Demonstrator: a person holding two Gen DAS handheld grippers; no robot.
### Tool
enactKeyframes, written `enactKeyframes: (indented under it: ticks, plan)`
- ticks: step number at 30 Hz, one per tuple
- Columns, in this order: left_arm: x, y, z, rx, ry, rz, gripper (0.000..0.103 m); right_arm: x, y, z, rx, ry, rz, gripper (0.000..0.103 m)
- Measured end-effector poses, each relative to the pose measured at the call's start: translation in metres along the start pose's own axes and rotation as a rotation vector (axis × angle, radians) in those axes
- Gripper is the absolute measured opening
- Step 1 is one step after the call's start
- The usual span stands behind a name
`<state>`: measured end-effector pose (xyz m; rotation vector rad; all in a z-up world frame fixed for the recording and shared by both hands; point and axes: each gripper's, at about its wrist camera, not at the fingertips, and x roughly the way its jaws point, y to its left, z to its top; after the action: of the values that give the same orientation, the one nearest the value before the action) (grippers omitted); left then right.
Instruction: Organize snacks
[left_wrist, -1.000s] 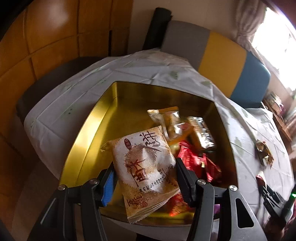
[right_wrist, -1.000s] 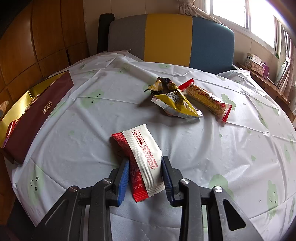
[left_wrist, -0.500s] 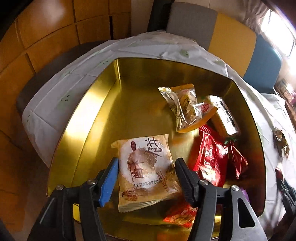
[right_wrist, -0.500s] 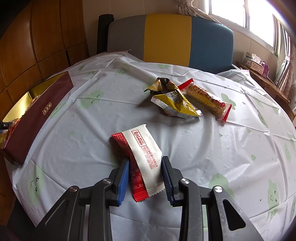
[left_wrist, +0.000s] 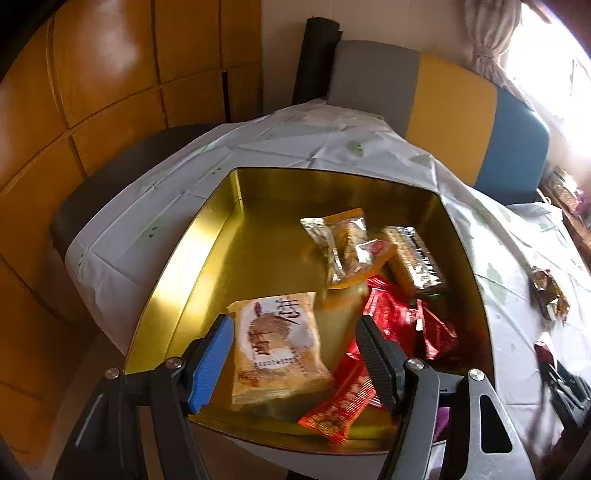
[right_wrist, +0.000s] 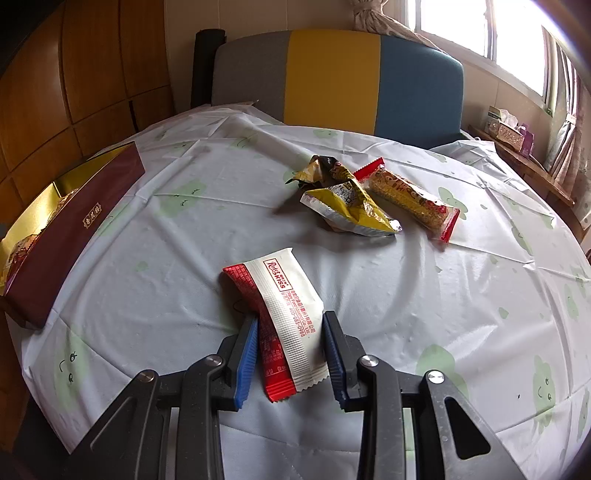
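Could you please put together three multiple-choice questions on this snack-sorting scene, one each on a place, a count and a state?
1. Where does the beige snack packet with brown characters lie?
A. inside the gold-lined tin box
B. on the tablecloth
C. on the chair

2. How many snack packets lie loose on the white tablecloth with green prints, apart from the one in the gripper?
A. one
B. three
C. five

3. What is the right gripper doing?
A. gaping over bare cloth
B. closed on the red-and-white wafer packet
C. closed on the box's rim

Answers: 1 A, it rests on the gold floor, free of the left gripper, whose jaws have just been opening. 2 B, two yellow-black wrappers and a red-ended bar. 3 B, both pads press its sides.
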<state>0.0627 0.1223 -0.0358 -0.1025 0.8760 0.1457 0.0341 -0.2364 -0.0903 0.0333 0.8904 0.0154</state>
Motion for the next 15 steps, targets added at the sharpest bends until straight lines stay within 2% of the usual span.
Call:
enactKeyframes:
  ticks: [15]
  plan:
    - [-0.012, -0.016, -0.008, 0.037, -0.005, -0.030, 0.069, -0.001, 0.000, -0.001, 0.002, -0.004, -0.002, 0.034]
